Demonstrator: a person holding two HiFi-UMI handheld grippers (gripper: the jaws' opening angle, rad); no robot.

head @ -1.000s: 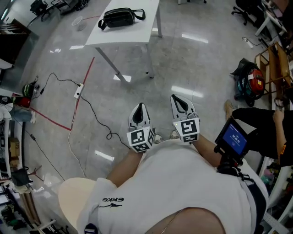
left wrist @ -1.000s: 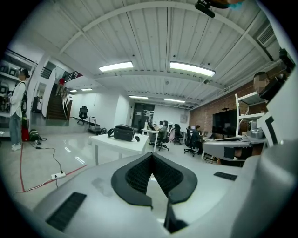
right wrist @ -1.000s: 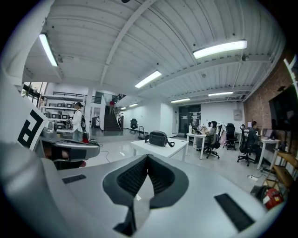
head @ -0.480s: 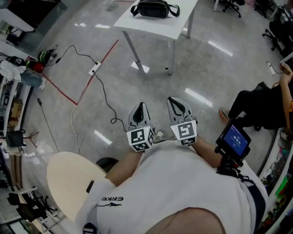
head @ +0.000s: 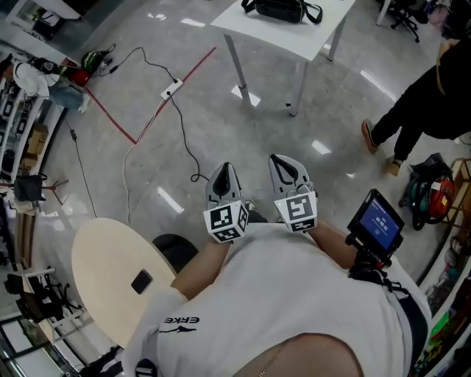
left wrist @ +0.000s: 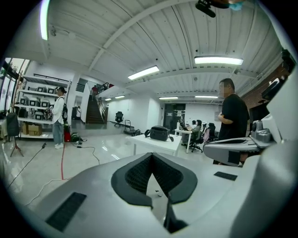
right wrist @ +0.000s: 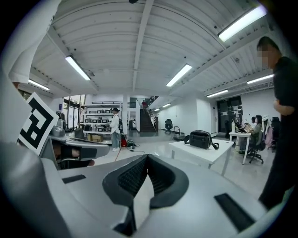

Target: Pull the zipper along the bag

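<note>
I see a wide room with a glossy grey floor. A white table stands far off, and the black bag lies on it, well apart from both grippers. The round beige table is near left. The left gripper and right gripper have jaws closed together on nothing. Since a moment ago the white table has slid right in the head view.

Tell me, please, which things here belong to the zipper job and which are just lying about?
For the job:
black bag on the white table
left gripper and right gripper, both shut and empty

Lying about:
power strip with its cable
round beige table
backpack on the floor
</note>
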